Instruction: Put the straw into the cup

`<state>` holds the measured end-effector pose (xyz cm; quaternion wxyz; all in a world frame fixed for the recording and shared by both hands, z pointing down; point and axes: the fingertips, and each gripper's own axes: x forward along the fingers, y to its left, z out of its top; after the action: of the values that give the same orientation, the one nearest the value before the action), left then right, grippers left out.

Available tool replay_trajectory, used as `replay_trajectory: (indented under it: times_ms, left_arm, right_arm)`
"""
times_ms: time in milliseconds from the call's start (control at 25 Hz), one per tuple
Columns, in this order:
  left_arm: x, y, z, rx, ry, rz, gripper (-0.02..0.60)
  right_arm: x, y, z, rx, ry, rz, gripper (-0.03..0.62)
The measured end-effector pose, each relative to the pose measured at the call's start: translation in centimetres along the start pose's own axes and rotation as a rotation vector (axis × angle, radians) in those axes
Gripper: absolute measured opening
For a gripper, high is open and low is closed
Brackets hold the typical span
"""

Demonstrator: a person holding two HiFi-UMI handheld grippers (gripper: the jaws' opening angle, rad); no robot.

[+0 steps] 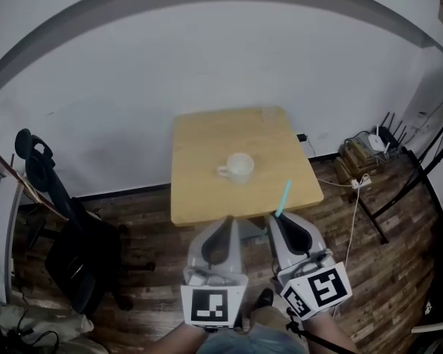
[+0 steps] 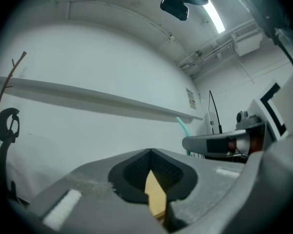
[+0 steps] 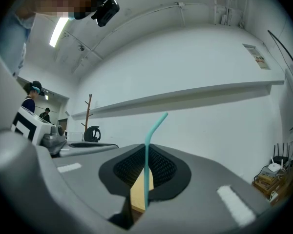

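A white cup [image 1: 237, 167] with a handle on its left stands mid-way on a small wooden table [image 1: 199, 198]. My right gripper [image 1: 280, 217] is shut on a teal bendy straw [image 1: 283, 198], which rises upright from its jaws over the table's near right edge, short of the cup. In the right gripper view the straw [image 3: 147, 160] stands pinched between the closed pads, its bent tip leaning right. My left gripper [image 1: 231, 220] hovers at the table's near edge, jaws closed and holding nothing. The left gripper view shows its jaws [image 2: 154, 191] together, with the straw [image 2: 184, 127] beyond.
A black chair [image 1: 66, 227] with bags stands left of the table. Cables, a router [image 1: 376, 140] and a black metal stand sit on the wooden floor at right. A white wall runs behind the table.
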<state>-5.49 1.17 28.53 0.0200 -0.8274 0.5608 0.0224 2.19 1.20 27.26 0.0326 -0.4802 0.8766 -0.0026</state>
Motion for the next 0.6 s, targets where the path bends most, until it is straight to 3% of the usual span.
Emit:
replay_trajectory:
  times_ms: [600]
  left_arm:
    - [9.6,1.8,-4.5,0.002,0.101,0.052,0.018]
  right_arm:
    - [7.0,-6.8,-3.4,0.063,0.038,0.045,0.026]
